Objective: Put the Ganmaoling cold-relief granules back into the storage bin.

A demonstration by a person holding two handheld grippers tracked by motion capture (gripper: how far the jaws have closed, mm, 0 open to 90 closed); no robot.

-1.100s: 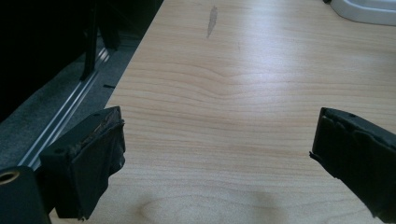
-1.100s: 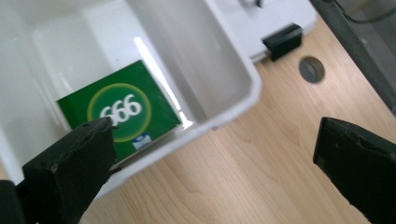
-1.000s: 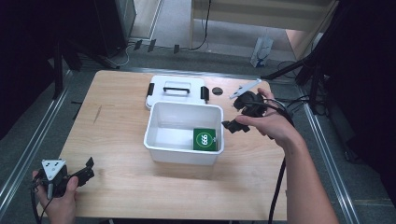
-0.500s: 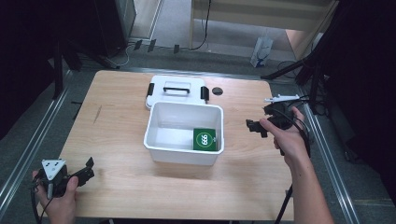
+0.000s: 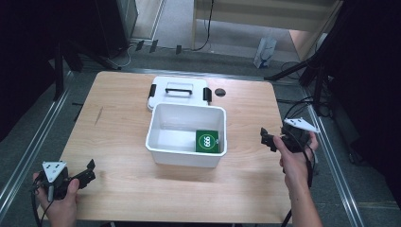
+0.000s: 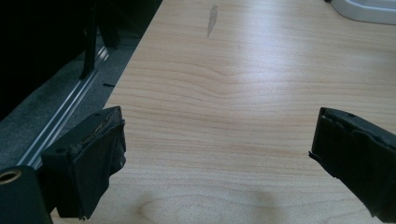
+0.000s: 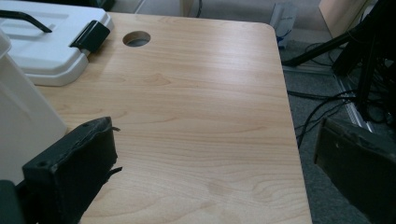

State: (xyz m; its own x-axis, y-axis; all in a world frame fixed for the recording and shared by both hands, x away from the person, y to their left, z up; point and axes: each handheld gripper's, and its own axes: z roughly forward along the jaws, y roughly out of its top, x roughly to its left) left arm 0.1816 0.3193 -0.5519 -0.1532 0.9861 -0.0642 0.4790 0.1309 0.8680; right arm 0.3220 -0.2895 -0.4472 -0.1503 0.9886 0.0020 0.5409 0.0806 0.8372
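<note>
Lab-like workspace: wooden table (image 5: 118, 118), metal floor rails (image 5: 28, 151), trailing cables (image 5: 302, 101).

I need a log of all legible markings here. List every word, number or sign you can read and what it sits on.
Green packet inside the white bin: a round white mark with characters that look like "666", too blurred to be sure.
White lid with black latches, behind the bin: no text visible.
Wooden table: no text visible.

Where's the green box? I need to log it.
In the high view, the green box lies inside the white bin, in its near right corner, mid-table.
</note>
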